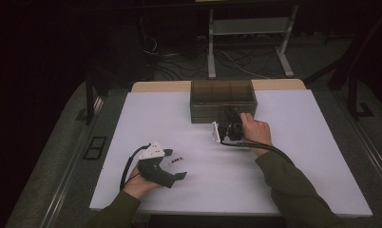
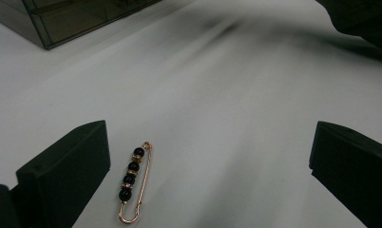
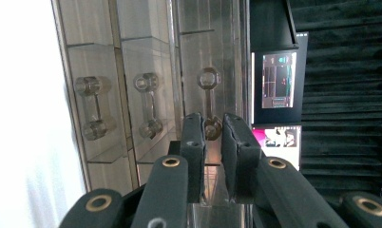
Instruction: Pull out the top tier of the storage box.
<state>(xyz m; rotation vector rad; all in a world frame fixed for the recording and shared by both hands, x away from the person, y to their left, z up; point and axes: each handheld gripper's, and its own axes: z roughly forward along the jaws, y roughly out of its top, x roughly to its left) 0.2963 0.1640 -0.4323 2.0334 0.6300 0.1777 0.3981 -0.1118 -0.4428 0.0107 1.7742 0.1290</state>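
Note:
A smoky clear drawer box stands at the far middle of the white table. My right gripper reaches against its front. In the right gripper view the two black jaws stand nearly together around the near knob of a clear drawer handle, pads against it. A gold safety-pin brooch with black beads lies flat on the table. My left gripper rests low over it, jaws wide apart, with the brooch close to the left jaw and touching neither. From above, the brooch lies between the left gripper's jaws.
Two more clear handles sit on neighbouring drawers. A corner of the box shows far off in the left gripper view. A lit screen stands beyond the box. Table legs and cables lie behind the table.

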